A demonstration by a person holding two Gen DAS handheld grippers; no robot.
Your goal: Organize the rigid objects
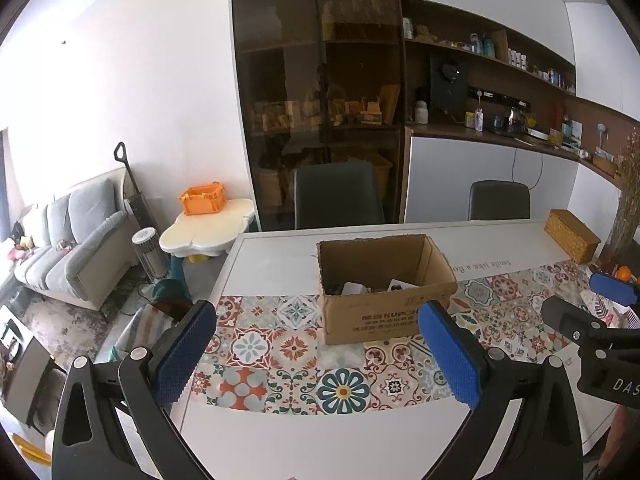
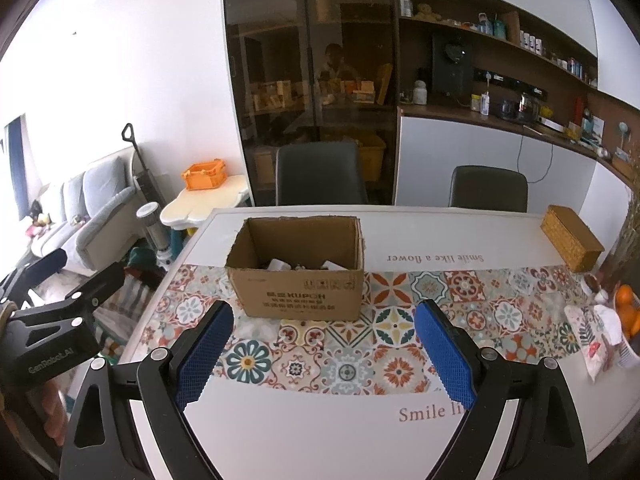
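Observation:
An open cardboard box (image 1: 384, 312) stands on the patterned runner of the white table (image 1: 280, 432); it also shows in the right wrist view (image 2: 298, 292). Several small objects, white and dark, lie inside it (image 1: 360, 289) (image 2: 288, 266); I cannot tell what they are. My left gripper (image 1: 320, 354) is open and empty, held above the table in front of the box. My right gripper (image 2: 324, 354) is open and empty, also in front of the box. The right gripper shows at the right edge of the left view (image 1: 580, 304), and the left gripper at the left edge of the right view (image 2: 60, 280).
A woven box (image 2: 570, 238) sits at the table's far right. Oranges (image 2: 626, 308), a cup and printed packets (image 2: 592, 340) lie at the right edge. Two dark chairs (image 2: 320, 172) stand behind the table. A cream side table with an orange crate (image 1: 202, 200) stands to the left.

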